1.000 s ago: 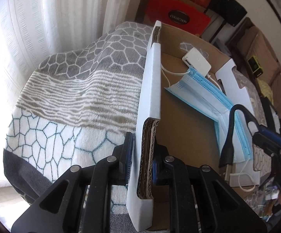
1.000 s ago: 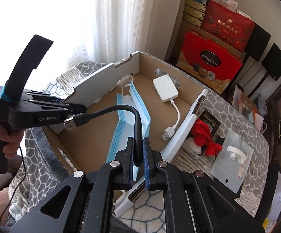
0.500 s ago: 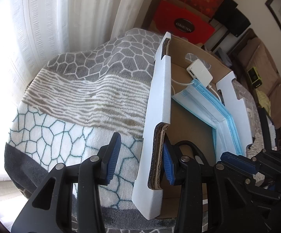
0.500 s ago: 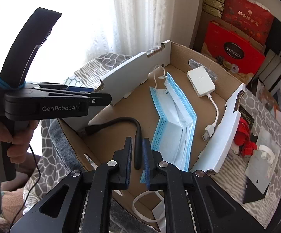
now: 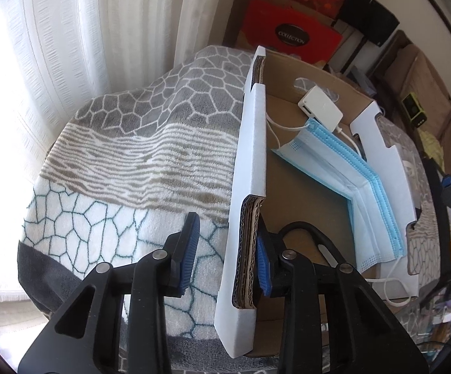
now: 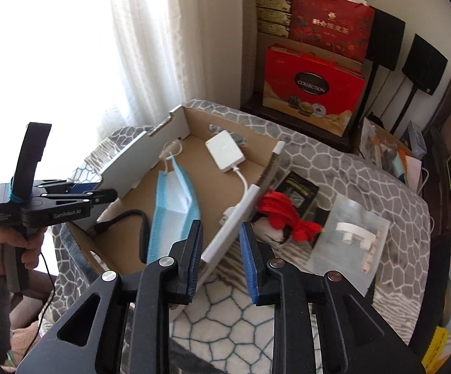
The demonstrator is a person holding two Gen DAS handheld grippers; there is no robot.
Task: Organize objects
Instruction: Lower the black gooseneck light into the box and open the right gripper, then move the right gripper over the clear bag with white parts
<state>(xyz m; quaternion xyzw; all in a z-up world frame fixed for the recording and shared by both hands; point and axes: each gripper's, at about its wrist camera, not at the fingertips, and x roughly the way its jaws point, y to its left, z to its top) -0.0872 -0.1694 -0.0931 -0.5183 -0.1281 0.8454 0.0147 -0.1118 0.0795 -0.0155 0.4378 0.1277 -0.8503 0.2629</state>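
Note:
An open cardboard box point(image 6: 175, 124) sits on the patterned blanket. Inside lie a black cable point(image 6: 125, 218), a blue face mask point(image 6: 175, 199) and a white charger point(image 6: 224, 151) with its cord. My left gripper point(image 5: 225, 255) is open and straddles the box's near white wall point(image 5: 250, 143); the cable point(image 5: 312, 233) lies just past its right finger. The left gripper also shows in the right wrist view point(image 6: 69, 201). My right gripper point(image 6: 220, 258) is open and empty, above the box's right wall point(image 6: 241, 218).
Right of the box on the blanket point(image 6: 365, 180) lie a red lanyard point(image 6: 284, 215), a black packet point(image 6: 300, 187) and a clear bag with white parts point(image 6: 350, 237). Red gift boxes point(image 6: 312, 90) and curtains point(image 5: 101, 46) stand behind.
My right gripper let go of the black cable, which now lies in the box, and drew back to the right. My left gripper opened off the box wall.

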